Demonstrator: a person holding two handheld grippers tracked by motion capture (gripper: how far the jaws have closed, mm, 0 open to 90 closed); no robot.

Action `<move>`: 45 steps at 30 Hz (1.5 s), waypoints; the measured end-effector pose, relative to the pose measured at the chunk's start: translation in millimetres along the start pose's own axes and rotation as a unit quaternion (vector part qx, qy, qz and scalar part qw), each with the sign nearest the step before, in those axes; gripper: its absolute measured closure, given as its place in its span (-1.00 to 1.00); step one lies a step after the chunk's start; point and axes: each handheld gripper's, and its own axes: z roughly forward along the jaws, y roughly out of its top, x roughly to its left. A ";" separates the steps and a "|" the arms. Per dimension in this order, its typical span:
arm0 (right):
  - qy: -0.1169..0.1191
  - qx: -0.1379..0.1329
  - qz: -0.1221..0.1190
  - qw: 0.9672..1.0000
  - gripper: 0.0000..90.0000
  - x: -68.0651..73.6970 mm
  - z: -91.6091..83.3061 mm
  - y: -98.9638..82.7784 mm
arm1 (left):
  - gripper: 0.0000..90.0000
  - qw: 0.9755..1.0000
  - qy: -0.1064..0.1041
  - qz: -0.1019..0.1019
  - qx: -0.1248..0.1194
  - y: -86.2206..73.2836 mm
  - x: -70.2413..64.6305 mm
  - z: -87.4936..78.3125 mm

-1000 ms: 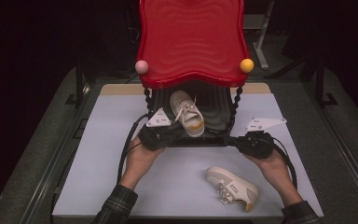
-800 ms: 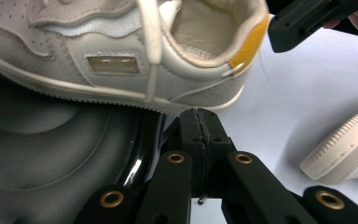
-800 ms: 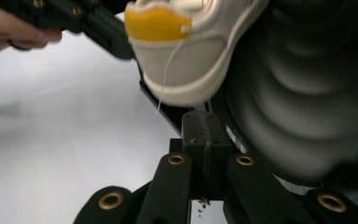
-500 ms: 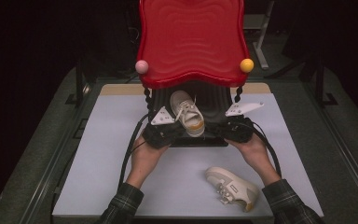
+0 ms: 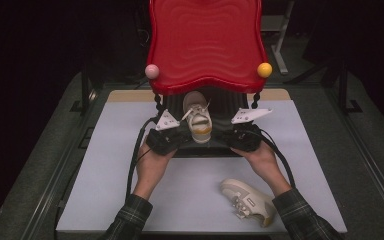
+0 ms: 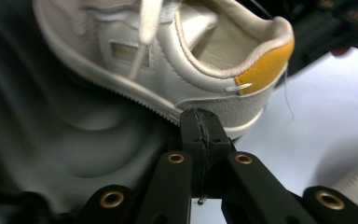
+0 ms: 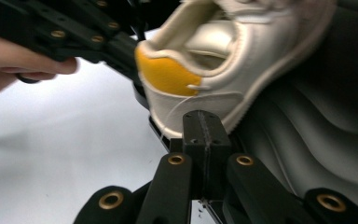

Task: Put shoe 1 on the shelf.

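Note:
A white sneaker with a yellow heel tab point(image 5: 198, 117) rests on the black lower tier point(image 5: 225, 102) of a red-topped rack point(image 5: 207, 45), heel toward me. My left gripper point(image 5: 187, 138) is at the heel's left side and my right gripper point(image 5: 221, 138) at its right. In the left gripper view the shut jaws' tip point(image 6: 200, 122) meets the sneaker's sole edge point(image 6: 168, 51) near the heel. The right gripper's shut tip point(image 7: 204, 122) sits against the sole under the yellow tab point(image 7: 168, 74). Nothing is between either pair of jaws.
A second white sneaker point(image 5: 245, 200) lies on its side on the pale mat point(image 5: 105, 165), near the front right by my right sleeve. A pink ball point(image 5: 151, 71) and a yellow ball point(image 5: 264, 69) cap the rack's front corners. Dark table edges surround the mat.
My right hand has slid left, bringing its gripper in from the rack's right side to the sneaker's heel. The left gripper has stayed almost where it was.

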 end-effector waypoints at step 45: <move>0.007 0.015 0.017 1.000 0.99 -4.7 -17.4 -3.4 | 0.71 1.000 -0.021 0.015 0.003 1.6 -10.9 -24.6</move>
